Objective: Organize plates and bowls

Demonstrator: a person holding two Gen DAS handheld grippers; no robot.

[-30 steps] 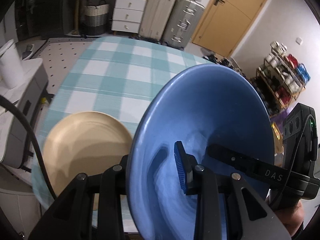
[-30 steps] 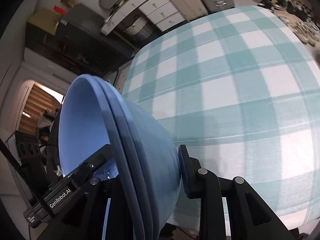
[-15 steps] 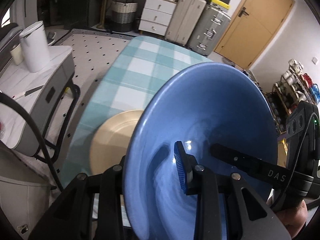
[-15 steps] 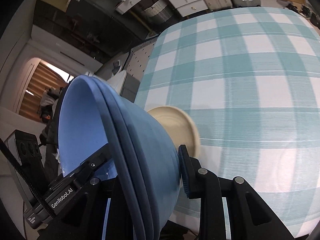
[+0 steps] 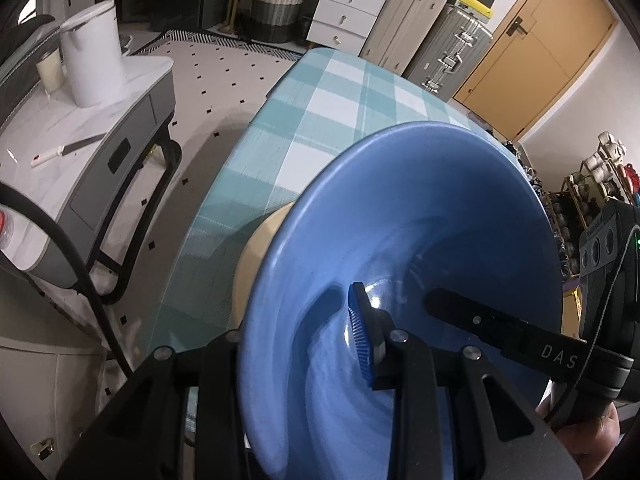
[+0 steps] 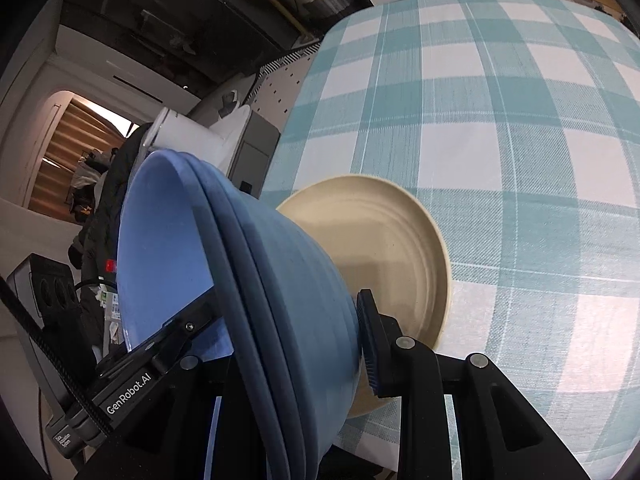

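A large blue bowl [image 5: 420,248] fills the left wrist view, held tilted in the air by both grippers on its rim. My left gripper [image 5: 296,344] is shut on the rim, one finger inside the bowl and one outside. My right gripper [image 6: 288,344] is shut on the opposite side of the blue bowl [image 6: 272,280]; its finger reaches into the bowl in the left wrist view. A beige plate [image 6: 384,248] lies on the checked tablecloth just beyond and below the bowl; only its edge [image 5: 256,256] shows in the left wrist view.
The teal and white checked table [image 6: 500,120] stretches away beyond the plate. A grey side cart [image 5: 100,128] with a white kettle [image 5: 94,56] stands left of the table. Drawers, suitcases and a door stand at the far wall.
Both grippers have carried the blue bowl leftward and closer over the beige plate. The plate has come into the right wrist view and is now mostly hidden behind the bowl in the left one.
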